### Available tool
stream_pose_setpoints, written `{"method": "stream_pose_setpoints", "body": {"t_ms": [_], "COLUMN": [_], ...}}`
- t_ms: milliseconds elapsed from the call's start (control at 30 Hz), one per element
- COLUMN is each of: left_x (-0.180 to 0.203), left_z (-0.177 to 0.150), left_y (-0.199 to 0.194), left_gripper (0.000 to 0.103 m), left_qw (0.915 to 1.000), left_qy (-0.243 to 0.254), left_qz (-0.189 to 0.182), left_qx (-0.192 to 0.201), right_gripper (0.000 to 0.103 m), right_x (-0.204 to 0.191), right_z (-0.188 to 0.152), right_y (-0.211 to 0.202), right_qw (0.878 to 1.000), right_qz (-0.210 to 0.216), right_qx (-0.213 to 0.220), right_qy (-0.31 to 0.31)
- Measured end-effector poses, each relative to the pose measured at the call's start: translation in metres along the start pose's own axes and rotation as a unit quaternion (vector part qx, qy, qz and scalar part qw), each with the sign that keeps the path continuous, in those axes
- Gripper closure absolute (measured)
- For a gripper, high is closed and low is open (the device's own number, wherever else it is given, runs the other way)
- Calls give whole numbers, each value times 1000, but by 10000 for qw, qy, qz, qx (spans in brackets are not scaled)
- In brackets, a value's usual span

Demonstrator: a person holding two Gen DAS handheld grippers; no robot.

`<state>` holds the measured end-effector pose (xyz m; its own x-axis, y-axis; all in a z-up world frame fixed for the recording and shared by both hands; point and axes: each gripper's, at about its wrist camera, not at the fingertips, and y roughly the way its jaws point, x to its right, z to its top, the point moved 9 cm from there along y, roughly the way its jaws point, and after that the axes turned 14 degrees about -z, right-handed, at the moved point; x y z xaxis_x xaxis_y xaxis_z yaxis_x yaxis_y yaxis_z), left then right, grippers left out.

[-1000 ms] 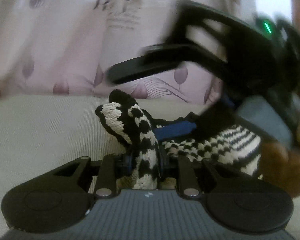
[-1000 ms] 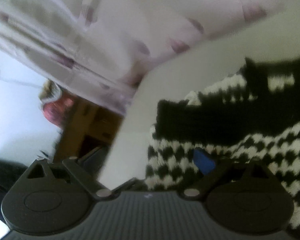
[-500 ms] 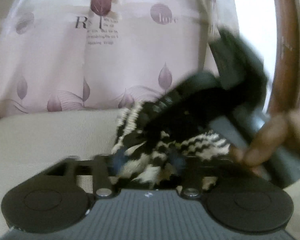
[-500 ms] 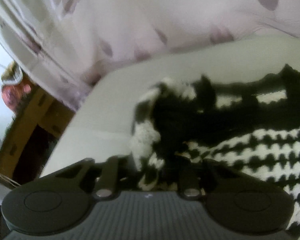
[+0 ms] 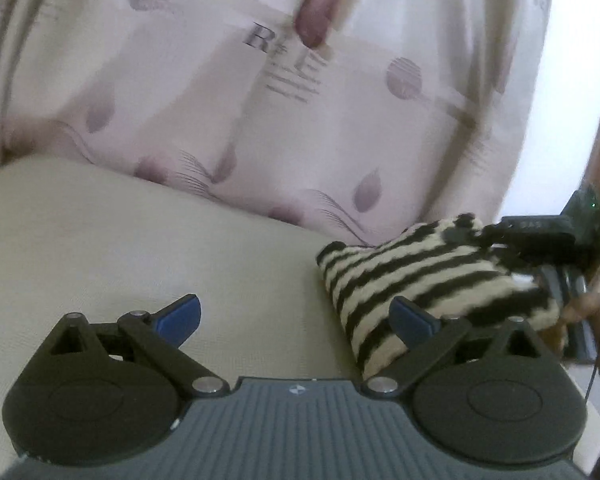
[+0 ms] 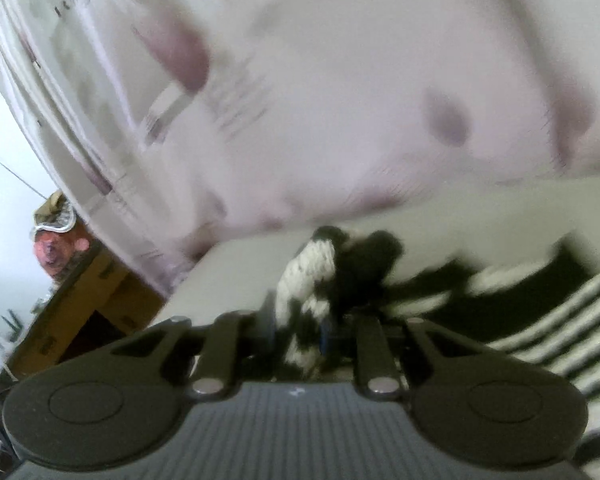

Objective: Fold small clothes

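Note:
A black-and-cream striped knitted garment (image 5: 420, 276) lies bunched on the beige cushion (image 5: 140, 240) at the right of the left wrist view. My left gripper (image 5: 296, 312) hovers beside it with its jaws opening wide and nothing between its blue pads (image 5: 180, 316); the right pad rests just in front of the knit. My right gripper (image 5: 472, 236) reaches in from the far right and pinches the garment's far corner. In the right wrist view the right gripper (image 6: 306, 328) is shut on a fold of the garment (image 6: 312, 276), which trails off blurred to the right.
A pale pink curtain (image 5: 260, 100) with leaf prints hangs right behind the cushion. A person's hand (image 5: 580, 312) shows at the right edge. Past the cushion's left edge in the right wrist view stands brown wooden furniture (image 6: 88, 292).
My left gripper let go of the knit, opened wide and drew away to the left. My right gripper closed on a fold of the garment and pulled it off to the right.

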<state>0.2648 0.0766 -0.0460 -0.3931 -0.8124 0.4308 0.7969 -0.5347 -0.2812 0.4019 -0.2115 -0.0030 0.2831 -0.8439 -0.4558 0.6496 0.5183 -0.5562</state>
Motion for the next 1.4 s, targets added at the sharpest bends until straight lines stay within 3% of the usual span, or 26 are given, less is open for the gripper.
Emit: {"method": "stream_pose_setpoints", "body": {"t_ms": [167,267,367,500,533,567,667,733,800,900,1000,1033,1067,1100,1133,1233,1333,1400], "left_x": [35,59,80,96,100,103,115,120,120,118,109,107,107,106,105,105,106,107], "left_z": [-12,-19,-30,-40,-39,-38,-41,-51,-62,-62,-63,-64,-64,-64,-66,-69,-73,-76], "left_y": [43,71,91,106,108,110,118,131,140,135,134,133,134,134,133,133,130,128], "left_gripper": [1,1,0,0,0,0,0,0,0,0,0,0,0,0,0,0,0,0], "left_qw": [9986,9967,9938,9904,9902,9900,9877,9850,9846,9858,9877,9879,9880,9879,9879,9882,9884,9878], "left_qy": [124,423,705,1009,1034,1073,1205,1275,1157,1018,811,802,809,829,854,894,951,1037], "left_qz": [-425,-543,-640,-666,-697,-717,-861,-887,-931,-1164,-1184,-1176,-1168,-1160,-1152,-1107,-1077,-1075], "left_qx": [-285,-431,-578,-662,-627,-579,-509,-754,-926,-660,-620,-611,-610,-609,-597,-561,-489,-439], "right_gripper": [84,84,84,85,93,95,95,93,93,89,72,52,25,15,12,12,14,48], "right_x": [65,101,125,131,133,135,138,140,138,128,114,109,106,104,103,104,92,86], "right_z": [17,10,1,1,5,14,38,46,38,2,-35,-45,-50,-52,-53,-50,-57,-63], "right_y": [-33,-22,-9,-20,-26,-34,-45,-40,-34,-36,-31,-28,-26,-23,-20,-6,9,15], "right_qw": [9964,9919,9907,9921,9909,9890,9834,9817,9919,9980,9988,9985,9984,9986,9989,9978,9978,9978], "right_qz": [-461,-922,-1123,-998,-1056,-1141,-1330,-1523,-1110,-619,-232,-208,-217,-213,-198,-520,-282,-474], "right_qx": [27,-114,-70,292,406,540,740,675,282,-91,-414,-488,-495,-443,-370,-326,-491,-466], "right_qy": [-708,-867,-759,-702,-728,-768,-992,-918,-554,-120,126,125,143,189,230,259,343,-8]}}
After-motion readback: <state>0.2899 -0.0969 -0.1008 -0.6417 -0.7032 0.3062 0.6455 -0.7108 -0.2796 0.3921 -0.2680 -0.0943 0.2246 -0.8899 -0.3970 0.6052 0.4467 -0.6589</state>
